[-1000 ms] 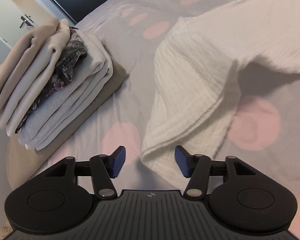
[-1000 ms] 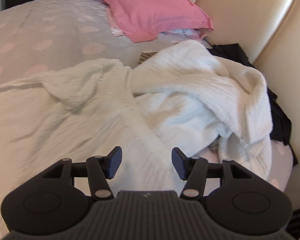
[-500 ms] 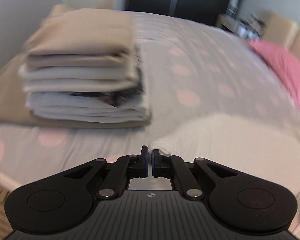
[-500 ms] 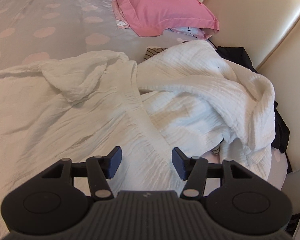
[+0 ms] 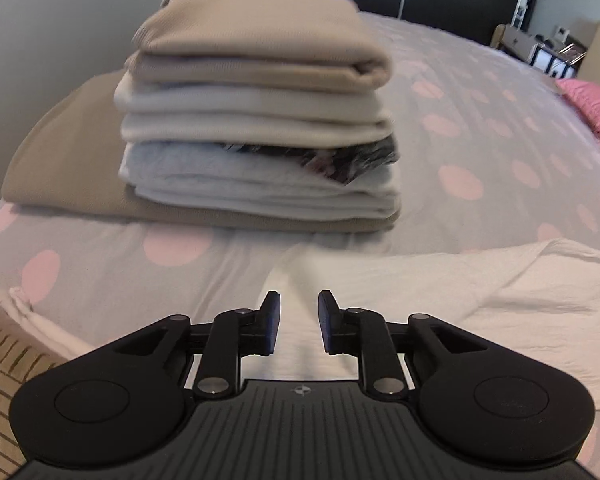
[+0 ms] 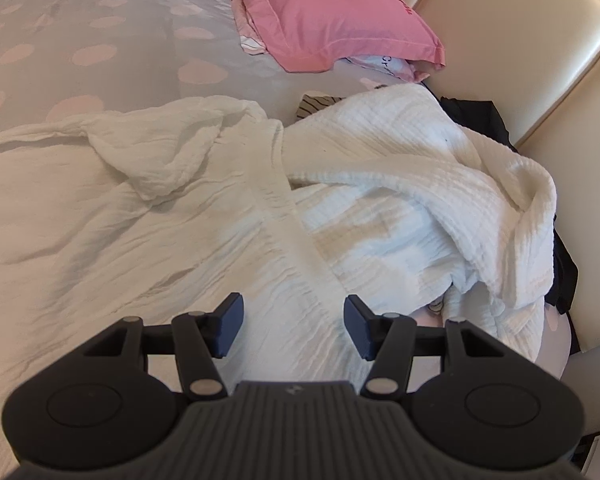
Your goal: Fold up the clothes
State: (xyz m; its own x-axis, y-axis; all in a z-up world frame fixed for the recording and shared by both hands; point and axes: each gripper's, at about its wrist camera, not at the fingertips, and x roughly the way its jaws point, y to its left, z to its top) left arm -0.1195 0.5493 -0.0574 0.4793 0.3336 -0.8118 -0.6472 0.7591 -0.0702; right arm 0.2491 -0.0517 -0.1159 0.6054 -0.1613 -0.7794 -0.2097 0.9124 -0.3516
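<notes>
The left gripper (image 5: 299, 322) is hovering just above a corner of the white crinkled cotton garment (image 5: 460, 312), its jaws standing narrowly apart and opening, with a raised fold of that cloth lying between and below them but no pad pressing on it. The white garment is lying spread across the bed with a grey, pink-dotted cover (image 5: 480, 128), reaching from below the left gripper away to the right side of the left wrist view. Beyond it, towards the bed's far left corner in that view, a stack of folded beige, cream, pale blue and dark patterned clothes (image 5: 260, 120) is sitting on a flat tan folded cloth (image 5: 68, 152). A tan striped fabric (image 5: 4, 360) is showing at the lower left edge.

The right gripper (image 6: 293, 326) is hanging over the wider, rumpled part of the white garment (image 6: 180, 220), its jaws standing fairly wide with nothing gripped; the cloth is lying beneath them. In that view the garment is bunching up towards the cream padded headboard (image 6: 540, 40), partly covering a black cloth (image 6: 564, 272) at the bed's edge there. A pink pillow (image 6: 332, 12) is resting at the head of the bed, beyond the garment, with a small striped item (image 6: 316, 106) peeking out just past the garment's upper fold.
</notes>
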